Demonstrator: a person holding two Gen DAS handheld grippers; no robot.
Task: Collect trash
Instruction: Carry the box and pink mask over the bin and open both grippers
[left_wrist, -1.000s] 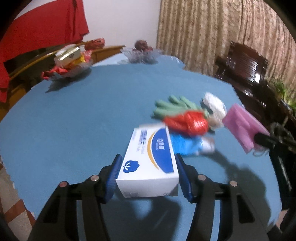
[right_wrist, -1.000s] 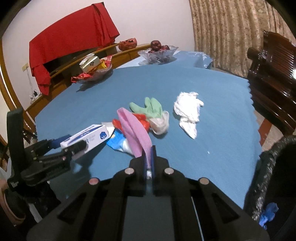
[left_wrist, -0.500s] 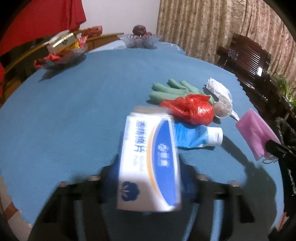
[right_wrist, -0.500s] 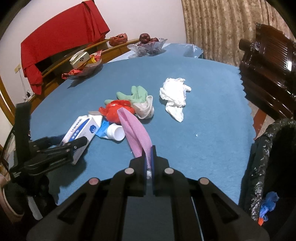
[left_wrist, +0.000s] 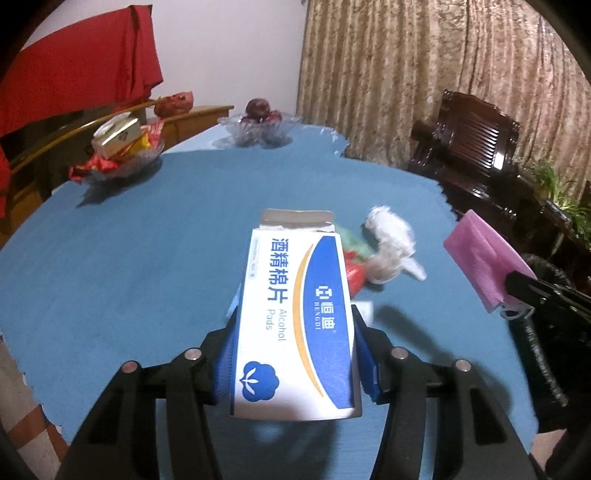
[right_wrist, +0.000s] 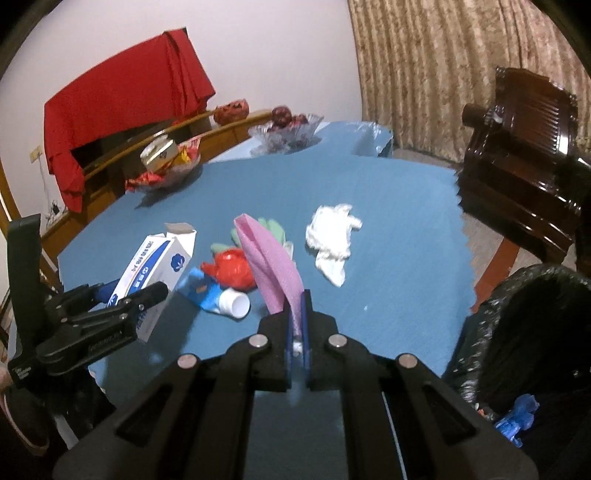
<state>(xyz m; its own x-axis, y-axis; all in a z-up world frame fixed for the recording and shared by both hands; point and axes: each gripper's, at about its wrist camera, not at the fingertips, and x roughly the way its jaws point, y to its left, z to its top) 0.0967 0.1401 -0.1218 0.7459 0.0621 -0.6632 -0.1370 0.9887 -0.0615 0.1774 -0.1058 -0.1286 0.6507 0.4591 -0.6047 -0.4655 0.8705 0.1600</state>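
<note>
Carry step: left gripper (left_wrist: 295, 354) clamped on the box (left_wrist: 295, 325), right gripper (right_wrist: 297, 321) pinching the pink mask (right_wrist: 271, 266) (both off the table). Next, prob. swing both to the bin bag (right_wrist: 535, 314) at near right, then let go.

The blue table (right_wrist: 388, 206) is bare in the lower centre of the right wrist view, between the black-lined bin (right_wrist: 524, 332) at the lower right and the pile of trash (right_wrist: 236, 269) in the middle. A white tissue (right_wrist: 332, 236) lies apart, right of centre. Two glass bowls (right_wrist: 284, 129) stand at the far edge, and a dark wooden chair (right_wrist: 517, 147) blocks the right side.
</note>
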